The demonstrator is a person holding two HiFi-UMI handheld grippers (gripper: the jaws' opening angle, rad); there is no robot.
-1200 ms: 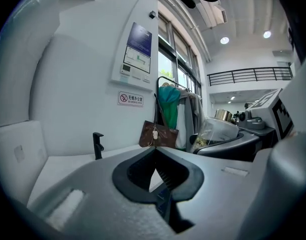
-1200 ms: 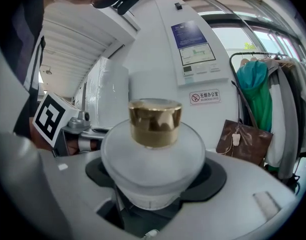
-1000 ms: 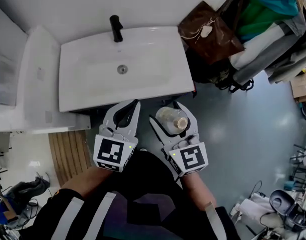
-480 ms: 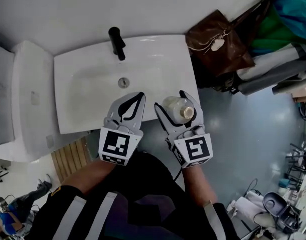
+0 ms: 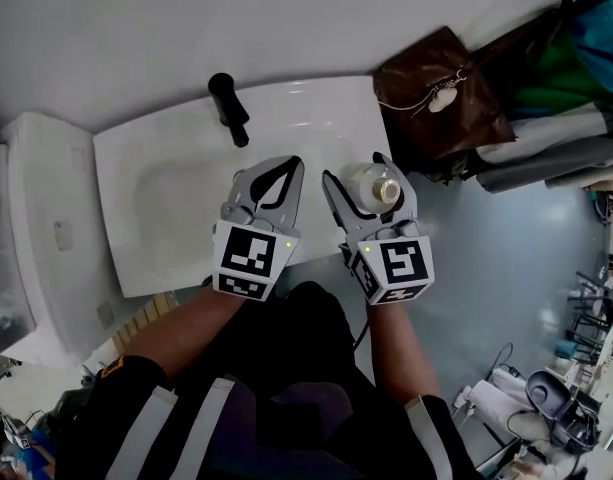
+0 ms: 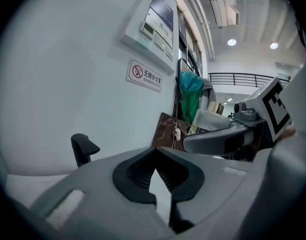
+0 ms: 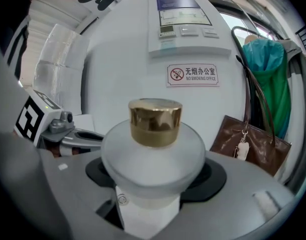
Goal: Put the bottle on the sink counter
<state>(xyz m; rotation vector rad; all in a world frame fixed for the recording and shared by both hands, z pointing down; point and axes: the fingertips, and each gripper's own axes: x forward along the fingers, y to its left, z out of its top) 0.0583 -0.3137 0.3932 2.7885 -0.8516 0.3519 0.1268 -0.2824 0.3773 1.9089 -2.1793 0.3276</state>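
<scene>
Right gripper (image 5: pixel 357 172) jaws clamp the frosted white round bottle with gold cap (image 5: pixel 372 190) at frame centre-right, over the white rectangular sink's (image 5: pixel 186 238) right edge, left gripper (image 5: pixel 291 165) jaws pressed together, empty

The left gripper (image 5: pixel 294 166) and right gripper (image 5: pixel 357 173) are pale grey with black pads (image 6: pixel 135 174) — each bears a black-and-white marker cube (image 5: pixel 251 258). The black top (image 5: pixel 286 378) has pale sleeve stripes (image 5: pixel 149 420).

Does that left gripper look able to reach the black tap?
Probably yes: the left gripper, shut and empty, hovers over the sink, and nothing stands between it and the tap.
</scene>
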